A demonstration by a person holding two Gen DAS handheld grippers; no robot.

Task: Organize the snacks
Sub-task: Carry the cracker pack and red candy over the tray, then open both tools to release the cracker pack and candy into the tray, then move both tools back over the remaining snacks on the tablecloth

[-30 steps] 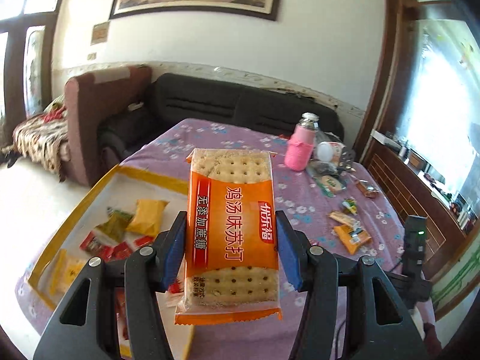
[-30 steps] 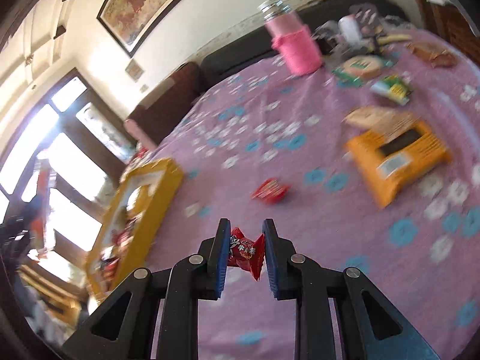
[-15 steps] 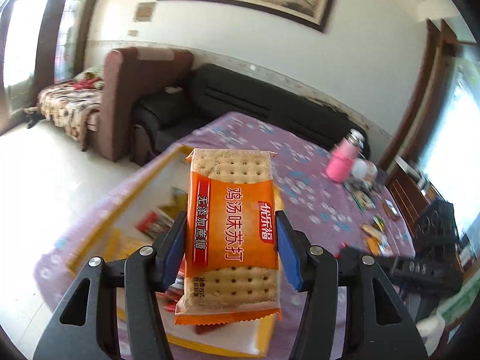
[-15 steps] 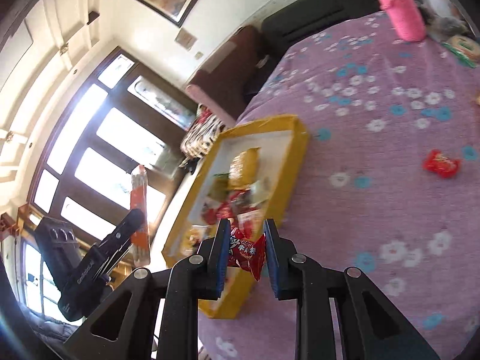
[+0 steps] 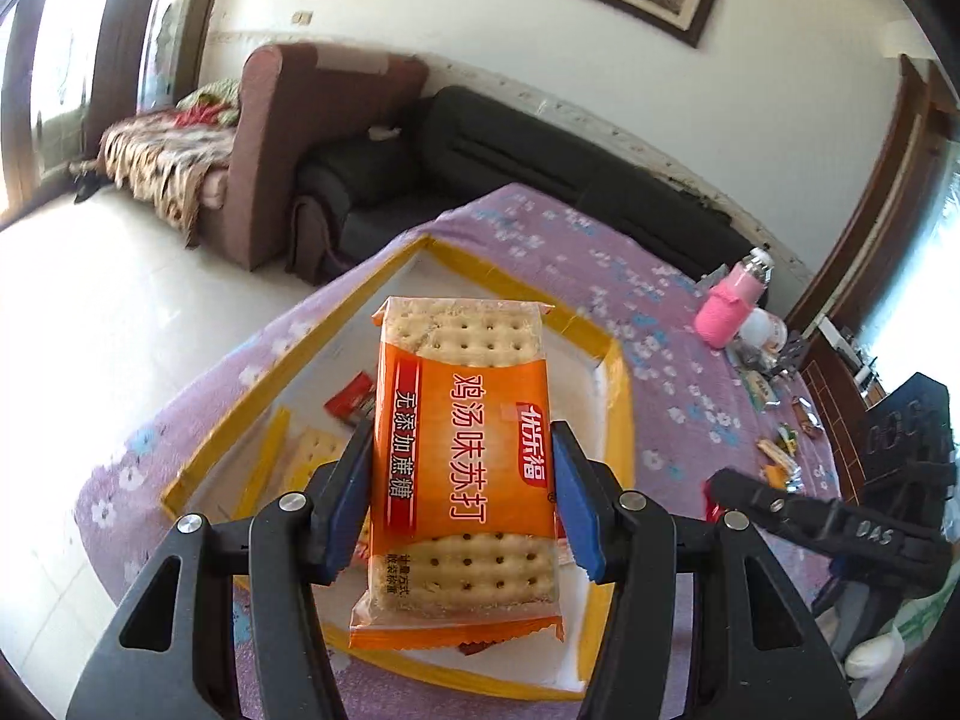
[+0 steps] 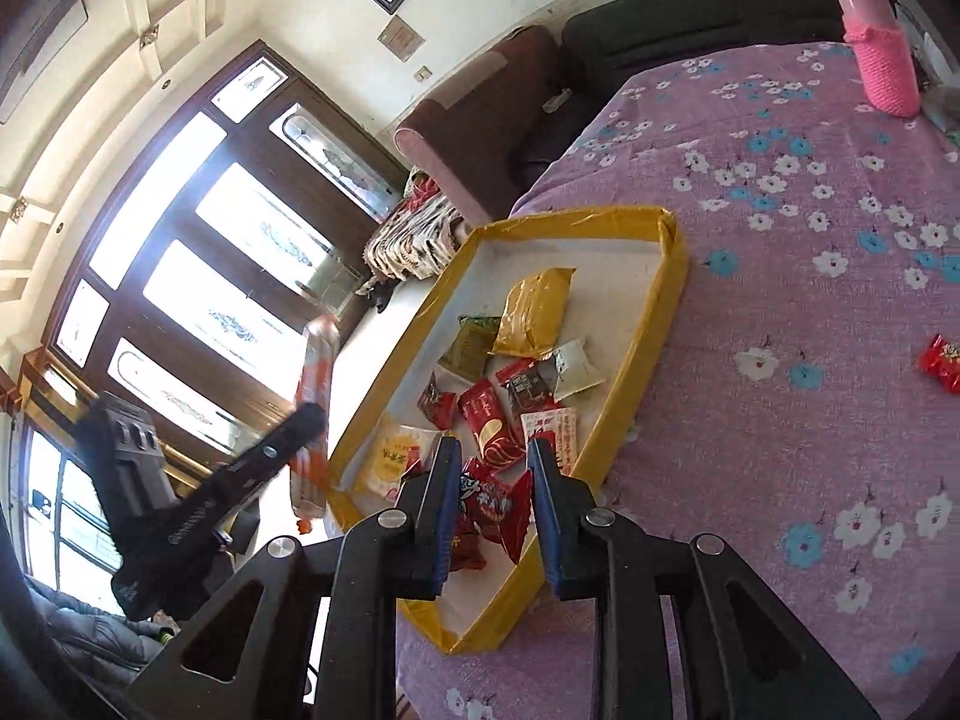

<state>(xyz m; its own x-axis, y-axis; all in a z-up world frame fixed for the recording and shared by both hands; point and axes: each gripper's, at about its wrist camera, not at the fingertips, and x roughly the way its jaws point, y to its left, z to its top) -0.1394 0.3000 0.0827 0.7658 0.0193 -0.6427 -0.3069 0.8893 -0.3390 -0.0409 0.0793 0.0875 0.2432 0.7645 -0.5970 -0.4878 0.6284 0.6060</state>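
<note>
My left gripper [image 5: 462, 480] is shut on an orange cracker pack [image 5: 462, 456] and holds it upright above the yellow-rimmed tray [image 5: 618, 396]. My right gripper [image 6: 489, 498] is shut on a small red snack packet [image 6: 495, 504] above the near end of the same tray [image 6: 672, 276]. The tray holds several packets, among them a yellow one [image 6: 537, 312] and red ones [image 6: 489, 426]. The left gripper with the cracker pack [image 6: 312, 414] shows at the left of the right wrist view. The right gripper [image 5: 720, 489] shows at the right of the left wrist view.
A loose red packet [image 6: 942, 363] lies on the purple flowered tablecloth [image 6: 780, 276] right of the tray. A pink bottle [image 5: 729, 306] and several small snacks [image 5: 780, 456] are at the table's far right. A sofa [image 5: 480, 150] stands behind the table.
Both grippers have moved left over the tray with their packets still held. The tray now fills the middle of both views, and the right gripper is lower over its near end.
</note>
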